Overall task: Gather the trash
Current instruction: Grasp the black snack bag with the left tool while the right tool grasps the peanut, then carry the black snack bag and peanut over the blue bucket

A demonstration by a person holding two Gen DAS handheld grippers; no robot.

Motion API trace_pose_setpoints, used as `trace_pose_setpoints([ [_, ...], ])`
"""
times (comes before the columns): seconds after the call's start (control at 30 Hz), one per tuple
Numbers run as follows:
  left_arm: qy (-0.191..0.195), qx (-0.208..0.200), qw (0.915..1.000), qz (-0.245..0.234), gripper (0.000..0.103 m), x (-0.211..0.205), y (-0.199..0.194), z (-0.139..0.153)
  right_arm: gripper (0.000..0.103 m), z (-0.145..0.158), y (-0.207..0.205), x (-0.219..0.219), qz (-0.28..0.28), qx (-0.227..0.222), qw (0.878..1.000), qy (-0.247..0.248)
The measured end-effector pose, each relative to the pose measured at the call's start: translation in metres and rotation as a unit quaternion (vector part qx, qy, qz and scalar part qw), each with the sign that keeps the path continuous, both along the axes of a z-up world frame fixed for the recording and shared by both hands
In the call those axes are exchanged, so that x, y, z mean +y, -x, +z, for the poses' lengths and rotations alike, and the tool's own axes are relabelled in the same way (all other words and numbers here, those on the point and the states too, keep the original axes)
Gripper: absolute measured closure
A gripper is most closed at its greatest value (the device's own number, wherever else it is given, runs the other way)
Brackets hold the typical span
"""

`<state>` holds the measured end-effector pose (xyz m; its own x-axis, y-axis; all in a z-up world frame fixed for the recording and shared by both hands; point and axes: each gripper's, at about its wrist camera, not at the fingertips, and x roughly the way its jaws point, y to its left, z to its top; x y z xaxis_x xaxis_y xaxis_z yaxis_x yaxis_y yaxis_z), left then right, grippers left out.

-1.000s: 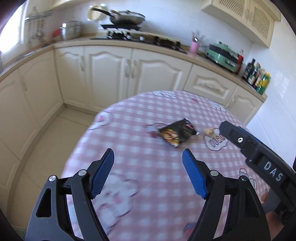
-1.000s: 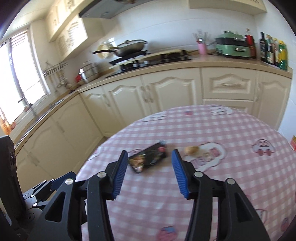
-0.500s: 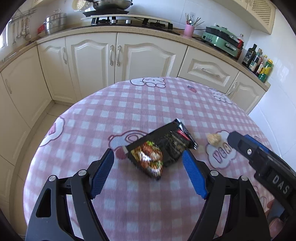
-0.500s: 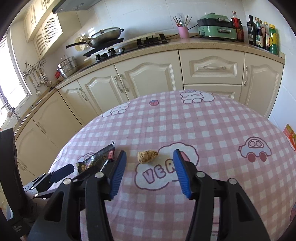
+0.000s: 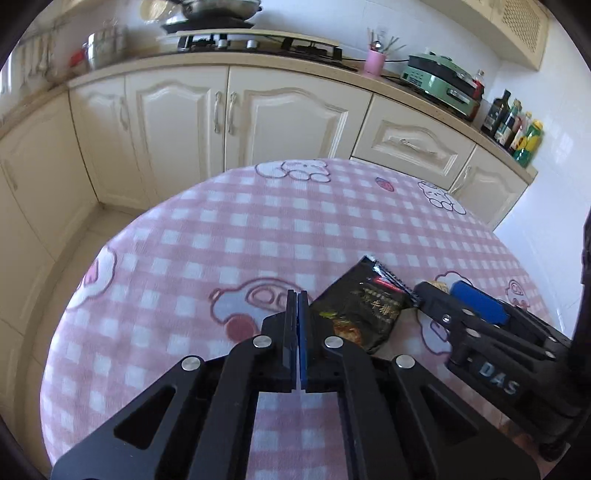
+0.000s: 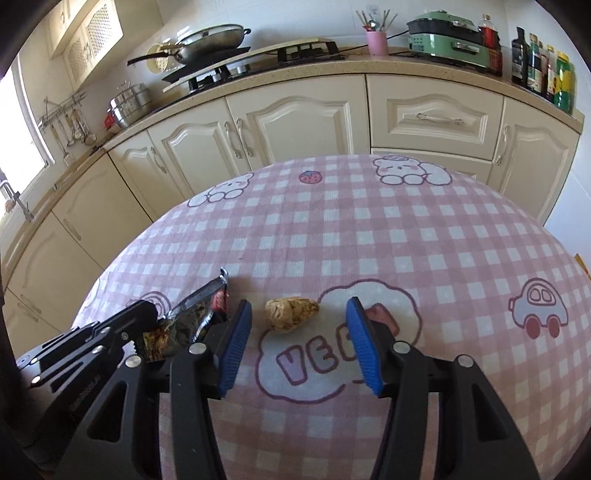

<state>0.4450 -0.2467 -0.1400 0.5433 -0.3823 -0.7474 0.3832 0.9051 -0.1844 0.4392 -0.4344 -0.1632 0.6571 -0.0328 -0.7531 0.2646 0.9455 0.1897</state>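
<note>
A black snack wrapper (image 5: 364, 308) lies on the pink checked tablecloth (image 5: 240, 236). My left gripper (image 5: 297, 295) is shut, its pads pressed together at the wrapper's left edge; whether it pinches the wrapper I cannot tell. The wrapper also shows in the right wrist view (image 6: 192, 321), beside the left gripper's fingers (image 6: 122, 325). A small crumpled tan scrap (image 6: 291, 314) lies on the cloth. My right gripper (image 6: 299, 325) is open, its blue pads on either side of the scrap, just short of it.
The round table's far edge (image 6: 332, 158) drops to cream kitchen cabinets (image 5: 258, 114). The counter holds a stove with a pan (image 6: 207, 40), a pink utensil cup (image 6: 376, 40), a green appliance (image 6: 450, 26) and bottles (image 6: 543, 70).
My left gripper has shut, from wide open, at the wrapper's left edge. My right gripper has moved forward and lower, so the tan scrap now lies between its open pads.
</note>
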Motion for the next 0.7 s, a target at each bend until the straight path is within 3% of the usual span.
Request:
trace_pose_setpoints([
  [0.07,0.0,0.0,1.0,0.004,0.103,0.007,0.002,0.001,0.053,-0.001,-0.004,0.006,0.004,0.006,1.0,0.015],
  [0.1,0.005,0.001,0.9999,0.01,0.103,0.012,0.003,0.002,0.064,0.0,-0.005,0.008,0.005,0.008,1.0,0.02],
  [0.17,0.016,0.003,0.9998,0.012,0.103,0.019,0.006,0.004,0.074,-0.001,-0.006,0.01,0.01,0.009,1.0,0.023],
  [0.4,0.048,-0.005,0.9979,0.044,0.103,0.047,0.022,0.015,0.075,0.002,0.0,0.018,0.039,-0.008,0.999,0.0],
  [0.7,0.071,-0.04,0.9933,0.082,0.103,0.083,0.049,0.04,0.075,0.031,0.011,0.07,0.125,-0.041,0.991,-0.037],
])
